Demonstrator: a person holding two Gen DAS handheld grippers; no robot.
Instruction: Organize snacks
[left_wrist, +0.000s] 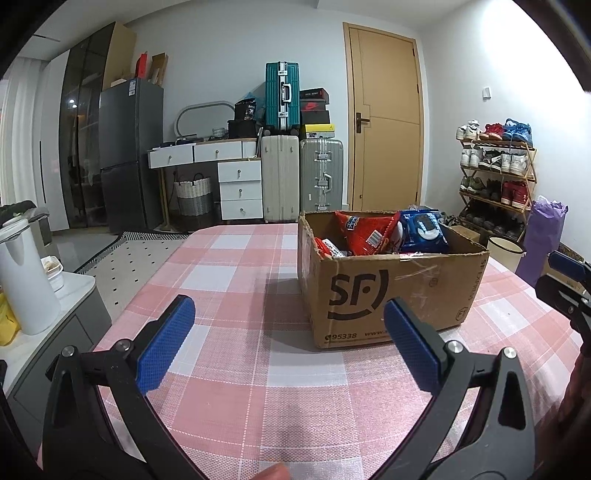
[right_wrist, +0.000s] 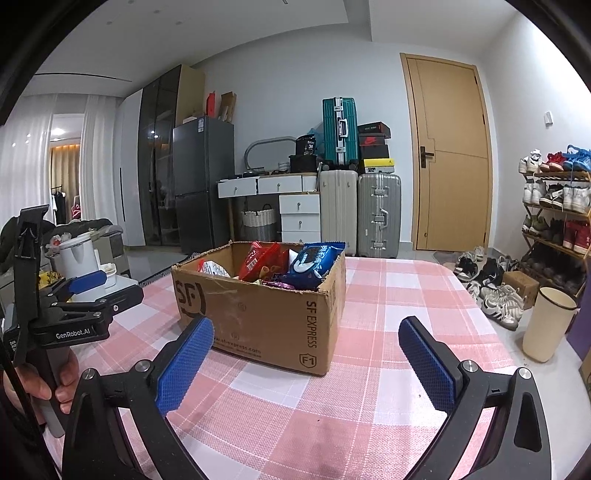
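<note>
Fingers on your left gripper (left_wrist: 289, 325) stand wide apart, blue pads (left_wrist: 166, 343) facing each other over bare pink-checked tablecloth (left_wrist: 236, 280), holding nothing. Your right gripper (right_wrist: 306, 345) is likewise spread and empty, its pads (right_wrist: 186, 369) hovering above the same cloth. Between and beyond both grippers sits the open SF Express cardboard box (left_wrist: 388, 295), resting on the table, its near corner just ahead of your right gripper's left pad. Inside it you have the snacks: a blue Oreo pack (left_wrist: 423, 230) leaning at the right, a red snack bag (left_wrist: 364, 232) upright beside it, smaller wrappers below. Your hand (right_wrist: 44, 380) grips the left gripper's handle.
</note>
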